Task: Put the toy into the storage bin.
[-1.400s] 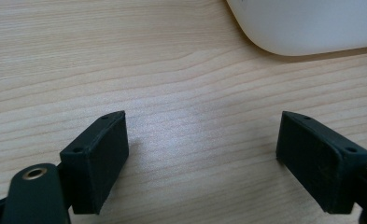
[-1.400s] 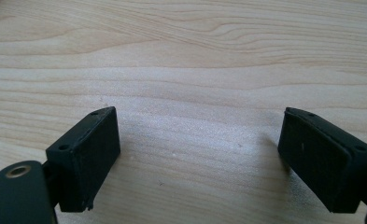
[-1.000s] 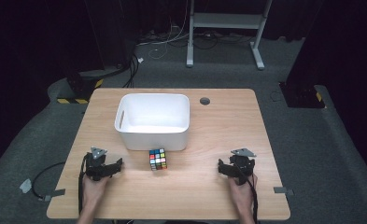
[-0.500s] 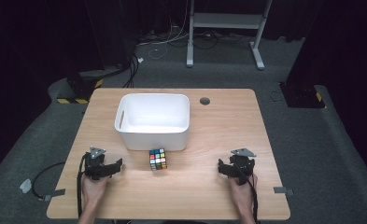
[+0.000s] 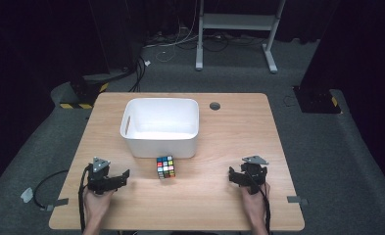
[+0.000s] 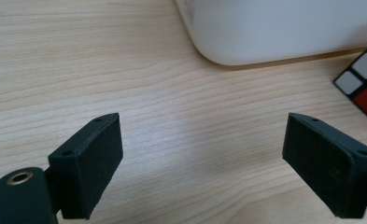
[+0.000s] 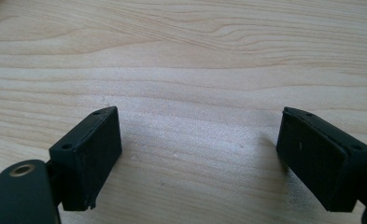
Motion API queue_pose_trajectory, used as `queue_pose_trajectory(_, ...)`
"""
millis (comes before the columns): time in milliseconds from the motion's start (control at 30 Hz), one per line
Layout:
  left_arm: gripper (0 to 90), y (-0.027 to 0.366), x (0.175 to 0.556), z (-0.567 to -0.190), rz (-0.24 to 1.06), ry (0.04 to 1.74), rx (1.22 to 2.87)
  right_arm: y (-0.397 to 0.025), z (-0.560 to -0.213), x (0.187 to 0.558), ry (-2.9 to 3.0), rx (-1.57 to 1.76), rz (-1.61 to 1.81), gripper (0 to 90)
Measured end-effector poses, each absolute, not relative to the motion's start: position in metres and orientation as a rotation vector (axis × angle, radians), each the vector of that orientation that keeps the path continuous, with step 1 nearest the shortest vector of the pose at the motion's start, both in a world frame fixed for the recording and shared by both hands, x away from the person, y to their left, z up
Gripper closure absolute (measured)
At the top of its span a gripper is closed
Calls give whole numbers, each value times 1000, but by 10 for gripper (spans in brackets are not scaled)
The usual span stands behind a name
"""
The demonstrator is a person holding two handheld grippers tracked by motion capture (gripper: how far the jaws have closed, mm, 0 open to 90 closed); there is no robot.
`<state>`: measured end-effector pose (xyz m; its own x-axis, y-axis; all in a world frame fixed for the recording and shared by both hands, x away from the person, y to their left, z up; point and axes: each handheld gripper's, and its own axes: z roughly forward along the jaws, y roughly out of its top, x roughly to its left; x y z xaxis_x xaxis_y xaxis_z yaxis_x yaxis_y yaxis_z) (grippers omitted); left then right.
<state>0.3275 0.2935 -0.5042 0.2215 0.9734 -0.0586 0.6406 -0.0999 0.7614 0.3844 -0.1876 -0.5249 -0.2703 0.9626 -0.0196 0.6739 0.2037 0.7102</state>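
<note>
A multicoloured plastic puzzle cube (image 5: pixel 165 167) sits on the pale wooden table (image 5: pixel 229 137), just before a white plastic tub (image 5: pixel 160 125). Left gripper (image 5: pixel 124 177), spread wide and probably nearest, should square up before closing; right gripper (image 5: pixel 233 176) gapes too.

We count one worktop (image 5: pixel 229 147), a wooden one, with one round dark hole (image 5: pixel 214 105) in it beyond the bin. On it stands one white bin (image 5: pixel 160 128). We see one colour cube (image 5: pixel 165 167) just in front of the bin, close to its near wall. We count two tools: one left tool (image 5: pixel 122 176) nearer than the bin and off to its left, and one right tool (image 5: pixel 235 176) nearer than the bin and well off to its right. Each tool has two black jaws, four in all, set wide apart. Two hands hold them, one each.
</note>
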Motion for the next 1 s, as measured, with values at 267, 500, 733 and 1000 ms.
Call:
queue_pose_trajectory(267,115,285,319,-502,588,1441,1799,-188,-525,384,2020,1517,824,140)
queue_pose_trajectory(500,115,278,315,-502,571,1412,1791,-188,-525,384,2021,1514,824,143)
queue_pose_trajectory(733,120,269,311,-501,563,1378,1812,-188,-525,384,2021,1514,824,142)
queue_pose_trajectory(1000,120,256,308,-501,548,1329,1818,-187,-525,384,2020,1514,825,143)
